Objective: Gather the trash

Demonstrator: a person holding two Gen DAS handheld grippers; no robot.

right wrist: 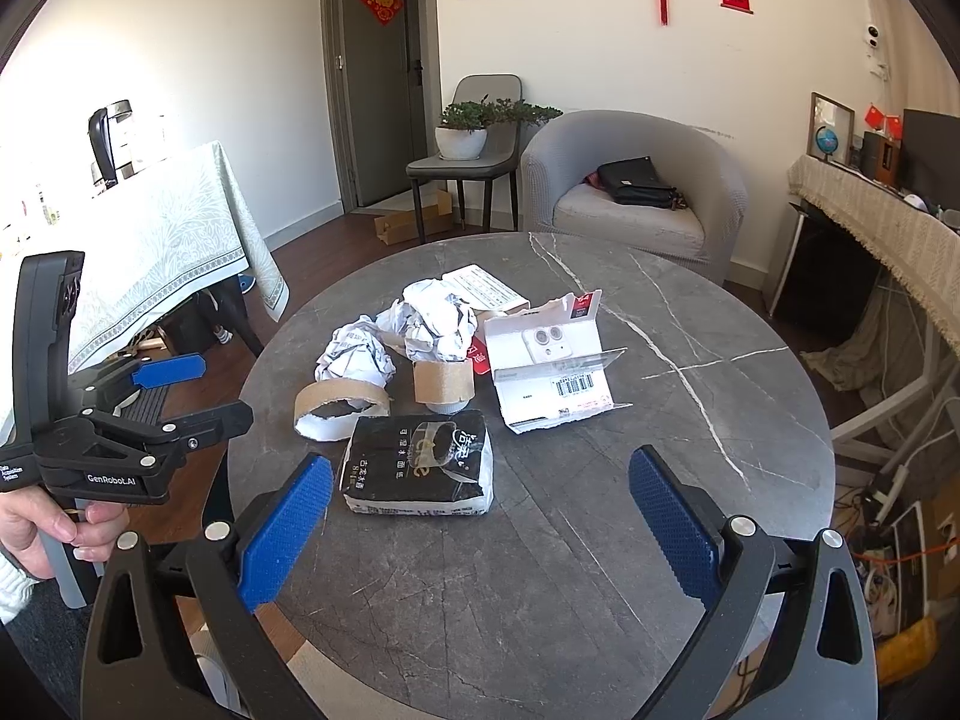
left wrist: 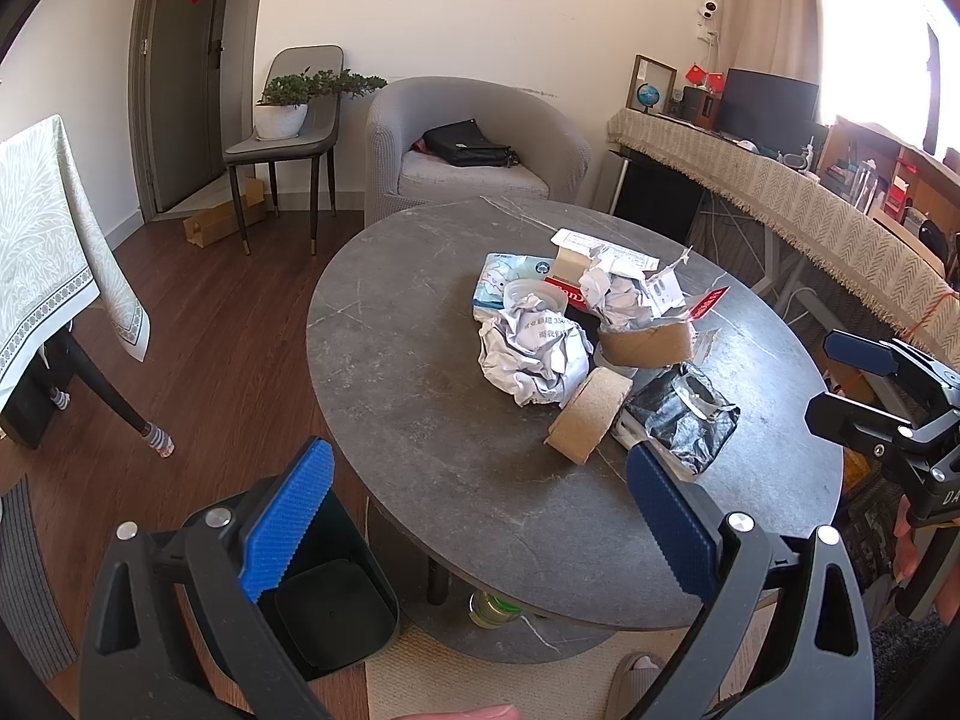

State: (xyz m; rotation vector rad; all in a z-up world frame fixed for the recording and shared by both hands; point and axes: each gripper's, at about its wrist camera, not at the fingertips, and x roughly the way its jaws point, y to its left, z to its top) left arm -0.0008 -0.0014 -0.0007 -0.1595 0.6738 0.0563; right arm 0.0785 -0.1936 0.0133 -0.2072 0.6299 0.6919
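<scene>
Both grippers hover over the near edge of a round grey table (right wrist: 690,330), each with its blue pads spread wide and nothing between them. In its own view the right gripper (right wrist: 480,516) faces the trash heap head-on: a black packet (right wrist: 420,465) lies just ahead of the gap between its pads, not touching either. Beyond the packet sit a torn cardboard ring (right wrist: 339,405), an upright cardboard roll (right wrist: 443,383), two crumpled paper balls (right wrist: 435,321) and an opened white box (right wrist: 549,372) to the right. The left gripper (left wrist: 480,516) hangs further left, over the table's rim; the heap lies ahead and to its right, with the ring (left wrist: 591,414) and the packet (left wrist: 684,414) nearest its right pad. Below its left pad, on the floor beside the table, stands a dark bin (left wrist: 333,612), open at the top. A hand (right wrist: 42,525) grips the left gripper's handle at the left edge of the right view.
</scene>
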